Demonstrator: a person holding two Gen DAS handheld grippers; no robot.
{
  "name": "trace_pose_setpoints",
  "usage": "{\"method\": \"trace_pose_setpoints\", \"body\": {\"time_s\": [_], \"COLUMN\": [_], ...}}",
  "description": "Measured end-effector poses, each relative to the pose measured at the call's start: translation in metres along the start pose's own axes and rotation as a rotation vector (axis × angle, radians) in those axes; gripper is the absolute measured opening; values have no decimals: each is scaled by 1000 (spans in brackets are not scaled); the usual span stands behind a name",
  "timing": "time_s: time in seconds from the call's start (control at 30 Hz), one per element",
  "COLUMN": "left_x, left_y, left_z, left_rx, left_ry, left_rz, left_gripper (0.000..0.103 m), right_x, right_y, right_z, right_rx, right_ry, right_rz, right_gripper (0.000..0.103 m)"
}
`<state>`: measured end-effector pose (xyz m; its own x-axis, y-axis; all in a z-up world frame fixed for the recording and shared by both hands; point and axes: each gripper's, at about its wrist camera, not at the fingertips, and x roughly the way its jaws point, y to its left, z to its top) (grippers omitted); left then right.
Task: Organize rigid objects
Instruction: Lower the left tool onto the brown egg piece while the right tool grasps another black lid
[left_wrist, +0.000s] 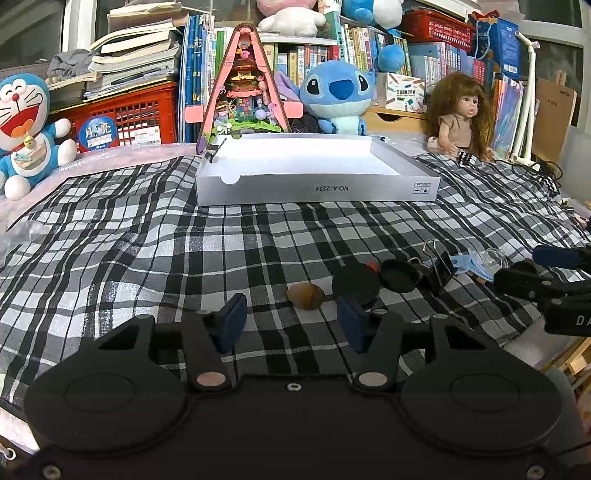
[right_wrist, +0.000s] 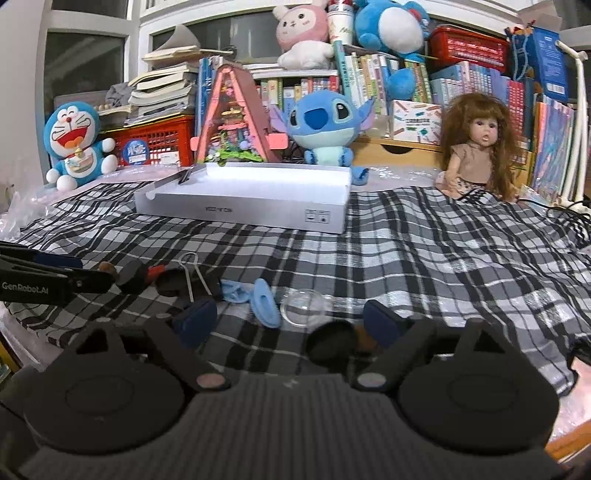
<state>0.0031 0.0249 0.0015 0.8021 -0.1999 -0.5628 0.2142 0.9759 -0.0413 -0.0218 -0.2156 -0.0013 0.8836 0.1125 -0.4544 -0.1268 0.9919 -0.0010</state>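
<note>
Left gripper (left_wrist: 291, 321) hangs low over the checked cloth (left_wrist: 147, 240), jaws parted and gripping nothing, with a small brown stone (left_wrist: 306, 295) lying on the cloth just beyond the gap between its blue pads (left_wrist: 231, 321). To the right of the stone sit two flat black round pieces (left_wrist: 376, 280), then a black binder clip (left_wrist: 439, 269), all close together in a loose row. Further right come light blue plastic bits (left_wrist: 463, 263) and a clear dome (left_wrist: 494, 256).

Over on the right, the right gripper (right_wrist: 288, 325) is spread wide and empty too. The clear dome (right_wrist: 304, 306) and a blue oval piece (right_wrist: 264, 301) lie just ahead, between its pads (right_wrist: 195, 321), and a black round piece (right_wrist: 332, 341) sits near its right finger.

Far across the cloth waits the white shallow box (left_wrist: 317, 188), with a thin dark item at its far left corner. Behind it stand a blue plush (left_wrist: 336, 96), a doll (left_wrist: 461, 114) and a pink triangular model (left_wrist: 243, 85).
</note>
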Motion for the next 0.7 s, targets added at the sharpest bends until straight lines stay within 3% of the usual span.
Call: {"method": "trace_pose_setpoints", "body": {"time_s": [0.27,0.4,0.7], "left_x": [2,3,8], "left_y": [-1,-1,-3], "left_z": [-1,-1,-1], "left_rx": [5,11,8], "left_ry": [-5,-14,-17], "left_rz": [11,13,15], "left_gripper": [44,43,37], "right_x": [-7,-13,-10], "right_y": [-9,-5,8], "right_z": [-6,-11,-17], "right_rx": [0,-18,-88], "right_ry": [-9,-31,-7], "right_rz": [-54,-81,-93], "right_gripper": [79,58,35]}}
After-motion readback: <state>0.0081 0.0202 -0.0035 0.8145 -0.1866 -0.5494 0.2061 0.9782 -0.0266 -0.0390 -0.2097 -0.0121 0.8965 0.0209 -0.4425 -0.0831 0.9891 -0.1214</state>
